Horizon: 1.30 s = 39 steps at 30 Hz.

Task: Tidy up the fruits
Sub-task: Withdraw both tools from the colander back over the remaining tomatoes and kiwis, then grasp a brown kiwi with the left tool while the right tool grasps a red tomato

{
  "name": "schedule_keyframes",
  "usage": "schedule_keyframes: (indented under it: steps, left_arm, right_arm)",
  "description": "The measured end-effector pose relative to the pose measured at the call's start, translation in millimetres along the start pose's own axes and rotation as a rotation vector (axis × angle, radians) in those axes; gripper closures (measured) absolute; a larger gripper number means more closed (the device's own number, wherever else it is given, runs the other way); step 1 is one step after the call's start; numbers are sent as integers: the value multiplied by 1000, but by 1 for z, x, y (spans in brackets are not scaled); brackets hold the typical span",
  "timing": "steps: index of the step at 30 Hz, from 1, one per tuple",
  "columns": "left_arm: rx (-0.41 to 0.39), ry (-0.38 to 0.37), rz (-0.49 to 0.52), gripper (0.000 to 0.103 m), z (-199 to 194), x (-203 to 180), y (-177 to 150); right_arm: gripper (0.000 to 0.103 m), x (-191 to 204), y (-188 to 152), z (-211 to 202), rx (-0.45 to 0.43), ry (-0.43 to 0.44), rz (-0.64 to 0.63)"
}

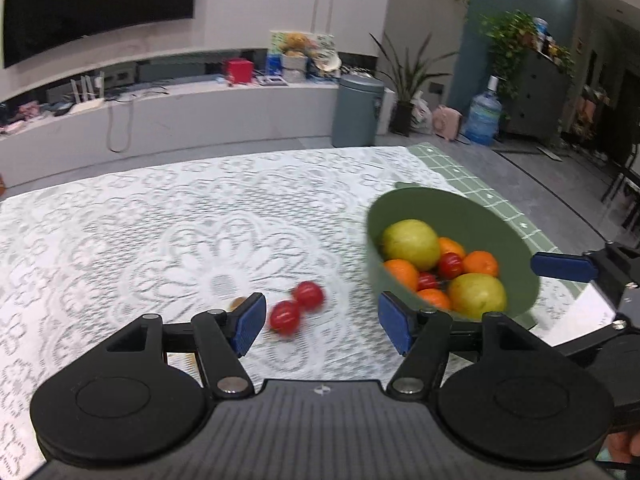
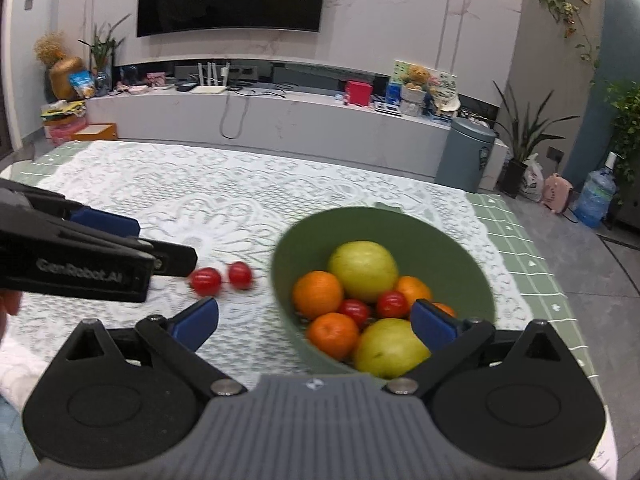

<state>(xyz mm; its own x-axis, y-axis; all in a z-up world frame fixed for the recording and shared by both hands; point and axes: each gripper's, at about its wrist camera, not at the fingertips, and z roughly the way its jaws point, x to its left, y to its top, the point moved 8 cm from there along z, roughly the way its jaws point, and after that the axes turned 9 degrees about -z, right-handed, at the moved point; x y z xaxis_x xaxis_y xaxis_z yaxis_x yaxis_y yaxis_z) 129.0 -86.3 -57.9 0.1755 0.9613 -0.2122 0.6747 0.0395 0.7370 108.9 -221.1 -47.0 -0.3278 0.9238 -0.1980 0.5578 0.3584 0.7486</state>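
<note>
A green bowl (image 1: pixel 472 216) (image 2: pixel 384 224) on the lace cloth holds two yellow-green fruits (image 1: pixel 410 244) (image 2: pixel 363 270), several oranges (image 2: pixel 317 294) and small red fruits (image 2: pixel 392 304). Two small red fruits (image 1: pixel 296 308) (image 2: pixel 220 278) lie on the cloth left of the bowl. My left gripper (image 1: pixel 322 326) is open and empty just above and behind them; it also shows in the right wrist view (image 2: pixel 132 240). My right gripper (image 2: pixel 314 324) is open and empty over the bowl's near edge; one of its fingers (image 1: pixel 560 266) shows at the right of the left wrist view.
A small brown item (image 1: pixel 239 302) lies beside my left finger. The table has a white lace cloth (image 1: pixel 200 220) over green checked cloth (image 2: pixel 532 248); its right edge is near the bowl. A TV bench, bin and plants stand beyond.
</note>
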Motion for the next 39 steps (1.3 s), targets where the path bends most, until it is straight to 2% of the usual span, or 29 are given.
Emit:
schedule_keyframes:
  steps: [5,9,11,13,15,20,24,28,31,36,39]
  left_arm:
    - [-34,43,-36,24,-14,30,-10]
    - [-85,63,-100,23,-25,54,-14]
    - [-83,68,-116,22,-27,62,-17]
    - [-50,26,-110,22,-26,67,-22]
    - [-31,16,-103,22,-26,71,-28]
    - [-58,81,-78,22,-28,84,-39]
    - [-66,123,-52,22,-25,92,-42]
    - [-52,127,-58,24,-20,101,-47]
    - [-40,147,-70,24,-15,107,-48]
    - [-25,173,-93,29,-9,118,-48]
    - [-30,131,-113,29,-8,121,-44]
  right_arm:
    - [4,23,2,-6,-26,31,5]
    - [4,37,-1,-1,-17,97,58]
    - [4,45,-3,3,-7,119,66]
    - [4,54,-5,6,-7,131,59]
    - [4,62,-6,9,-10,137,47]
    - [4,71,-9,19,-62,81,44]
    - [4,76,-13,31,-51,102,71]
    - [4,77,-13,46,-18,132,126]
    - [4,85,-12,53,-2,158,61]
    - [4,95,-5,61,-27,178,-2]
    - [5,98,-4,69,-14,182,-22]
